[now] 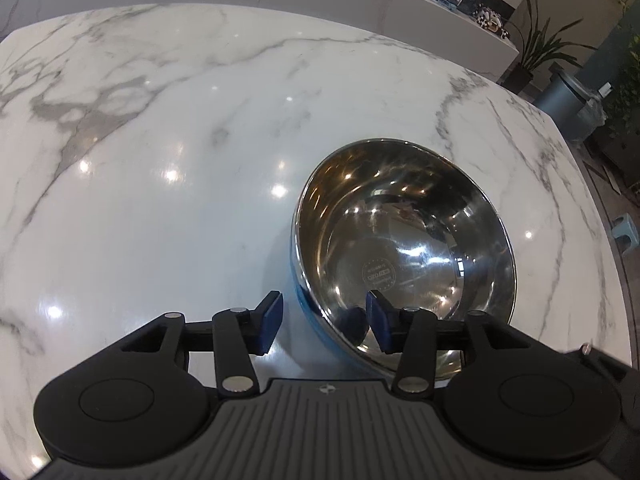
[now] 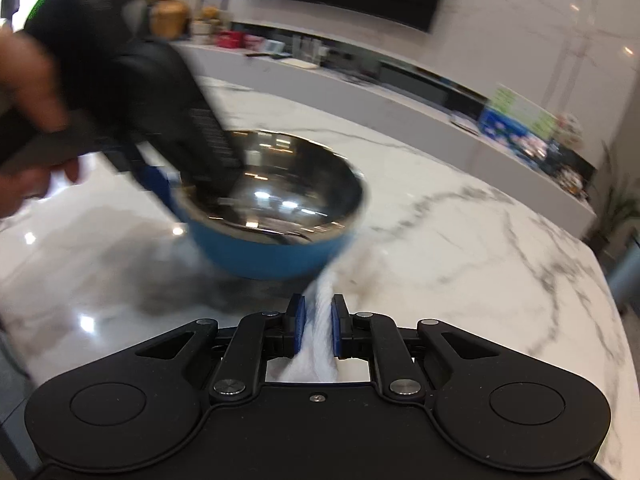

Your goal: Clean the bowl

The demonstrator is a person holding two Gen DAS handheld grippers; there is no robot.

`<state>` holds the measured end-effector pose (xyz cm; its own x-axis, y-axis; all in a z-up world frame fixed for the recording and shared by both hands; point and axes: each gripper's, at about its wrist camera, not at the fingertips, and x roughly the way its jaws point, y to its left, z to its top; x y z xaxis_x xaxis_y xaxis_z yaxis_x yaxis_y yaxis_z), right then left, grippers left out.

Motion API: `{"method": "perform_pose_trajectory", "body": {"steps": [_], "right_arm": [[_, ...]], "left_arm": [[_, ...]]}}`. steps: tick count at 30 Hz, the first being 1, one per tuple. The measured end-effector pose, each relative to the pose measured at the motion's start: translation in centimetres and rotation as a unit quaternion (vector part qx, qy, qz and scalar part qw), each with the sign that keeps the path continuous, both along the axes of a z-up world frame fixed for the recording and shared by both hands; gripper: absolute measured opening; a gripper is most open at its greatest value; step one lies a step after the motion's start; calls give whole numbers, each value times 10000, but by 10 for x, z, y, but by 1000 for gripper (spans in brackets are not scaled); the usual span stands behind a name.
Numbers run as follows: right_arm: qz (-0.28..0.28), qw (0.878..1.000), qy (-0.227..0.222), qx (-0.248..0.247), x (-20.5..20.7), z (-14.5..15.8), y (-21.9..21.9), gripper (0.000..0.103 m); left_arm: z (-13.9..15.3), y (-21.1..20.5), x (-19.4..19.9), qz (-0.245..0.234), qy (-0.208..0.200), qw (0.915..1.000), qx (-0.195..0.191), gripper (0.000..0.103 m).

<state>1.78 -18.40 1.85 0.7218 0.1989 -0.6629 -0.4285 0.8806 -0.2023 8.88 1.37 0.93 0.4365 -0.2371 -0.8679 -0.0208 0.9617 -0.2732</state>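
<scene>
Steel bowl (image 1: 404,256) straddled by the left gripper (image 1: 324,322), jaws spread over its rim. Right gripper (image 2: 318,326) pinches a white cloth (image 2: 320,344); wiping looks next, once that rim is clamped.

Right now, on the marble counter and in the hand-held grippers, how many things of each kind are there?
Steel bowl with blue outside: 1
White cloth, clamped in the right hand-held gripper: 1
Hand-held grippers: 2; the left hand-held gripper is open, straddling the bowl's rim
Marble counter: 1
Total: 5
</scene>
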Motion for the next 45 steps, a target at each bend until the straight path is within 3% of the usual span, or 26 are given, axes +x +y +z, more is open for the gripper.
{"method": "perform_pose_trajectory", "body": {"steps": [4, 6, 8, 11, 14, 19, 23, 31, 35, 40, 45], "right_arm": [[-460, 9989, 26, -32, 11, -4, -13, 17], [-642, 9979, 19, 8, 14, -5, -17, 33], [-836, 9964, -8, 133, 14, -4, -20, 42], [-919, 9951, -224, 279, 7, 1, -19, 42], [-571, 9959, -676, 169, -10, 6, -6, 41], [-109, 9983, -554, 153, -18, 2, 9, 25], [-249, 9989, -396, -74, -12, -8, 11, 25], [-294, 9957, -617, -623, -9, -19, 14, 27], [-309, 9953, -607, -694, -8, -25, 12, 41], [-363, 9958, -508, -664, -4, -32, 7, 41], [-586, 9975, -304, -233, 7, -30, -6, 36]], "left_arm": [[1, -1, -3, 48, -36, 10000, -5, 44], [1, -2, -5, 88, -76, 9999, -34, 45], [2, -2, -8, 146, -122, 9998, -102, 45], [3, -4, -13, 213, -195, 9995, -149, 46], [3, -5, -15, 216, -214, 9995, -124, 46], [3, -3, -16, 273, -232, 9993, -117, 46], [4, -3, -18, 291, -271, 9992, -100, 46], [7, -6, -25, 350, -433, 9984, -29, 47], [7, -6, -26, 335, -435, 9985, -23, 50], [7, -7, -26, 330, -417, 9986, 15, 50], [3, -8, -25, 342, -347, 9988, 20, 50]]}}
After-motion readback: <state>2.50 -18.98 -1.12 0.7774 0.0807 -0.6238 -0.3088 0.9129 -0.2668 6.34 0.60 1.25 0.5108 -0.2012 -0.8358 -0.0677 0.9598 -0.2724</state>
